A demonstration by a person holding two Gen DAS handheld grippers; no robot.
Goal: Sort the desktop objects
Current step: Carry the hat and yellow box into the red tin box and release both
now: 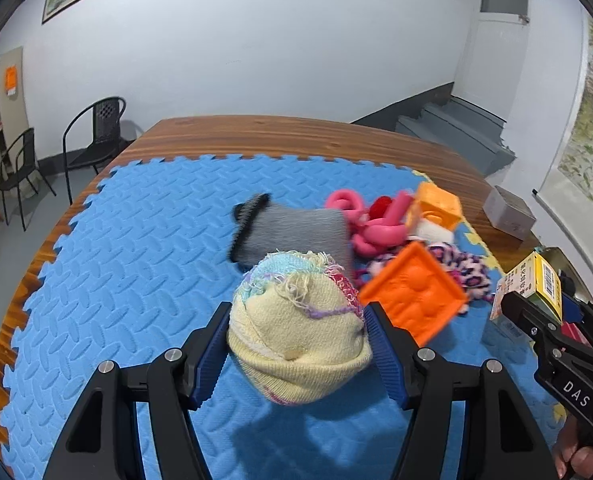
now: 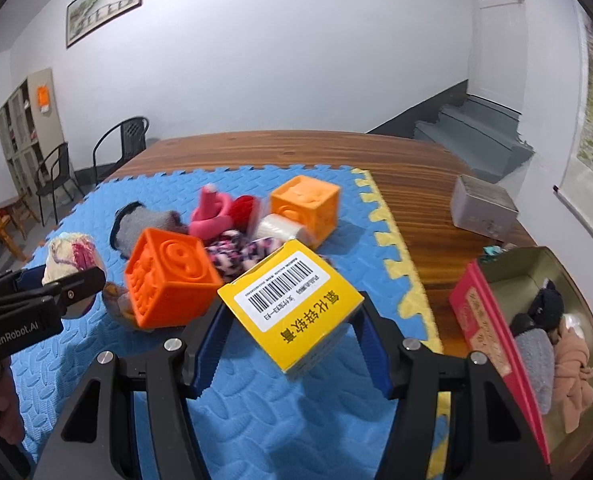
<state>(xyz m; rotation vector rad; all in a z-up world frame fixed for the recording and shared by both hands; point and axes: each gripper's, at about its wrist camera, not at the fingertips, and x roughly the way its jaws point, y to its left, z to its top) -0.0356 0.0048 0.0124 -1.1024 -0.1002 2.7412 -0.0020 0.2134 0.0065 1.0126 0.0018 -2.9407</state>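
My left gripper (image 1: 298, 344) is shut on a rolled cream and pastel sock (image 1: 300, 328) and holds it above the blue foam mat (image 1: 136, 240). My right gripper (image 2: 292, 336) is shut on a yellow barcode box (image 2: 292, 300), tilted, held above the mat; it also shows in the left wrist view (image 1: 536, 284). Behind lies a pile: a grey sock (image 1: 292, 232), pink rings (image 1: 372, 224), a leopard-print cloth (image 2: 240, 252) and two orange cubes (image 2: 168, 280) (image 2: 306, 204).
An open box (image 2: 536, 276) with a red side holds grey, black and tan socks at the right on the wooden table (image 2: 416, 168). A grey box (image 2: 484, 208) stands further back. Chairs stand at the left, stairs at the back right.
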